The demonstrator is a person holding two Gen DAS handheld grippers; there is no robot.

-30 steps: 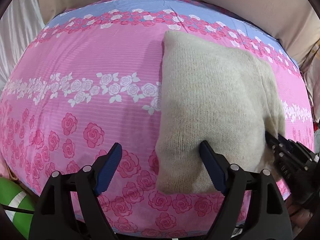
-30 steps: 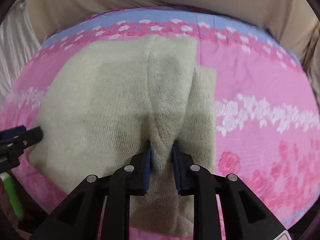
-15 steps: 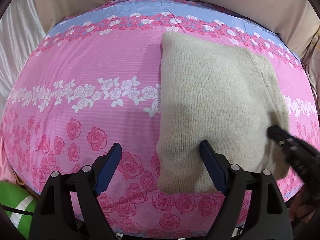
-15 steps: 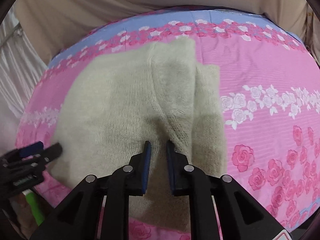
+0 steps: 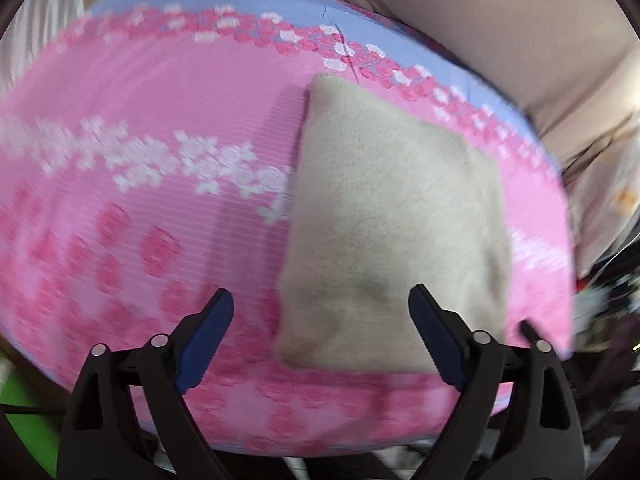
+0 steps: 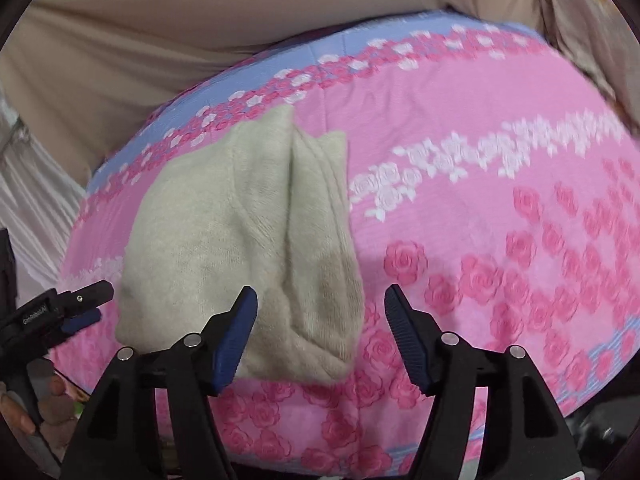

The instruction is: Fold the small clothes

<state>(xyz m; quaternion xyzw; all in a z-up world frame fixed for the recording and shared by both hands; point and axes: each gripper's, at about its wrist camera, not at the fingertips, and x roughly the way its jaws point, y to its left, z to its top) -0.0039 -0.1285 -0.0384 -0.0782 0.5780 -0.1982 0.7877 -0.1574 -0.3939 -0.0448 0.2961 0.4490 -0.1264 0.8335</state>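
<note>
Below my left tongs (image 5: pixel 320 328), the folded beige knit garment (image 5: pixel 392 224) is lying on the pink rose-print sheet (image 5: pixel 140 168), toward the right side of it and close to the near edge. These tongs are opening wide, and nothing is being gripped: the left blue pad (image 5: pixel 206 336) is hanging over bare sheet, while the right pad is hanging over the garment's near right part. Whether that pad is brushing the knit I cannot tell, as the picture is blurring.

Through the right wrist view, my right tongs (image 6: pixel 320 332) are opening too, with the jaws standing clearly apart. The garment's (image 6: pixel 224 248) near right corner, where its stacked folded edges are showing, is sitting between the pads, yet neither pad is pressing on it. At the far left my left tongs (image 6: pixel 82 304) are poking in, just beside the garment's left edge.
</note>
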